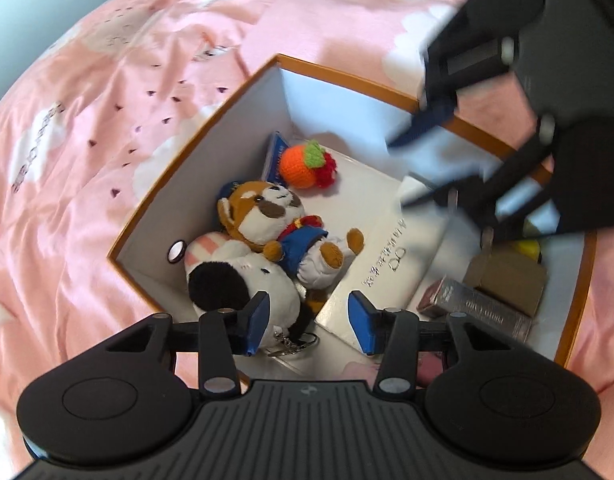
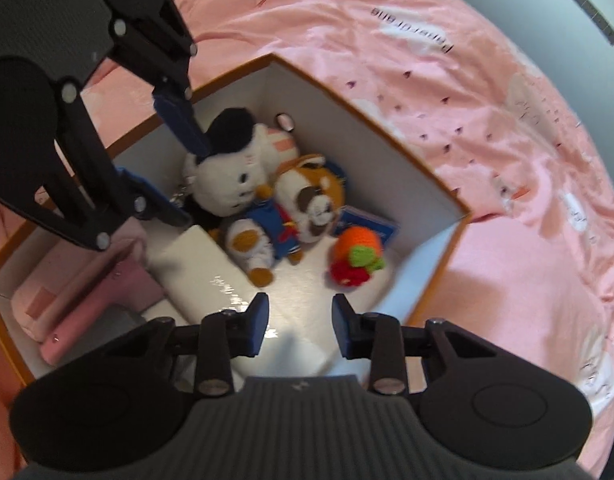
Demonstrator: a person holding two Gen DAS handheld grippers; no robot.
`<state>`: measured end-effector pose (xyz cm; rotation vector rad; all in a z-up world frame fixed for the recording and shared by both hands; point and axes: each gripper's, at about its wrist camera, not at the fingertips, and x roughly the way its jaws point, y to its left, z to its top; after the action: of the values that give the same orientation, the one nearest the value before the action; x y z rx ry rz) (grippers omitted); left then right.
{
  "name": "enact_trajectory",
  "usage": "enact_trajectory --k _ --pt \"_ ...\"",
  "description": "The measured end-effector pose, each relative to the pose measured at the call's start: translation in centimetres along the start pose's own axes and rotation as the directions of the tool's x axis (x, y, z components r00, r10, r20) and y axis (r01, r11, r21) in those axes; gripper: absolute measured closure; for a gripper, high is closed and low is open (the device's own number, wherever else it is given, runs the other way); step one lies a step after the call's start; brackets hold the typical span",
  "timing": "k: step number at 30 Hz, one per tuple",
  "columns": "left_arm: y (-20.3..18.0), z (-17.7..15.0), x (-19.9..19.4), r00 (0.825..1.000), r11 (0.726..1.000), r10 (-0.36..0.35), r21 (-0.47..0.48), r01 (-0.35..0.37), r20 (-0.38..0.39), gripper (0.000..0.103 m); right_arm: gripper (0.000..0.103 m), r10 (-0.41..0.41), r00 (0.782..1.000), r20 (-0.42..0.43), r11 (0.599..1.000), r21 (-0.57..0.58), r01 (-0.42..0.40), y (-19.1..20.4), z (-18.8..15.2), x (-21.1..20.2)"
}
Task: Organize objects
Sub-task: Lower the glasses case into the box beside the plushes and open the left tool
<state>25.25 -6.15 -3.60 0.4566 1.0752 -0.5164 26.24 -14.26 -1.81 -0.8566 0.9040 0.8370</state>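
An open cardboard box with orange rim and white inner walls (image 1: 211, 118) rests on a bed covered by a pink printed sheet (image 1: 107, 120). Inside, toward one corner of the box, lie a brown-and-white plush raccoon in a blue outfit (image 1: 275, 220) and, touching it, a white plush toy with a black patch and pink-striped ear (image 1: 235, 280), the latter bearing a metal keychain clasp (image 1: 293, 344). A crocheted orange fruit with green leaves and a red tuft (image 1: 307, 164) sits near the box's far corner, just beside a blue card (image 1: 277, 152) leaning against the wall. A flat white rectangular carton with printed lettering (image 1: 391, 256) lies along the box floor, touching the raccoon's feet. Beside it sit a silver-and-pink cosmetic carton (image 1: 479, 308), a small brown cardboard box (image 1: 507, 276) and a partly hidden yellow object (image 1: 527, 248). The right wrist view additionally shows pink packages (image 2: 87, 296) at the opposite end of the box. The left claw (image 1: 309, 322) hovers above the plush toys with fingers apart, holding nothing; the right claw (image 2: 299, 326) likewise hangs over the white carton, fingers apart and empty.
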Motion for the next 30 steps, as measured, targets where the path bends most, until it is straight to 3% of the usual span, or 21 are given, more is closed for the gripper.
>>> enact_trajectory --k 7,10,12,14,20,27,30 --pt "0.2 -1.5 -1.4 0.989 0.981 0.131 -0.153 -0.12 0.063 0.049 0.067 0.117 0.983 -0.144 0.993 0.044 -0.112 0.9 0.0 4.3" --pt "0.4 -2.3 -2.4 0.98 0.961 0.17 -0.237 -0.141 0.104 0.049 0.064 0.106 0.976 -0.192 0.994 0.06 -0.097 1.0 -0.2 5.2" --pt "0.5 -3.0 -3.0 0.977 0.944 0.179 -0.302 -0.136 0.119 0.049 0.057 0.095 0.969 -0.226 0.995 0.028 -0.091 1.4 -0.5 5.6" --pt "0.7 -3.6 -3.3 0.977 0.926 0.177 -0.356 -0.124 0.121 0.049 0.057 0.066 0.967 -0.248 0.997 -0.028 -0.076 2.1 -0.8 6.0" --pt "1.0 -5.4 -3.8 0.978 0.882 0.175 -0.46 -0.105 0.113 0.049 0.05 -0.002 0.967 -0.253 0.987 -0.154 -0.038 4.1 -1.3 6.5" --pt "0.2 -6.6 -4.5 0.978 0.861 0.176 -0.498 -0.1 0.108 0.049 0.054 -0.068 0.972 -0.225 0.975 -0.223 0.017 5.7 -2.2 6.4" --pt "-0.6 -7.1 -5.2 0.975 0.845 0.178 -0.528 -0.084 0.13 0.048 0.055 -0.063 0.976 -0.208 0.98 -0.198 0.021 5.9 -2.5 5.4"
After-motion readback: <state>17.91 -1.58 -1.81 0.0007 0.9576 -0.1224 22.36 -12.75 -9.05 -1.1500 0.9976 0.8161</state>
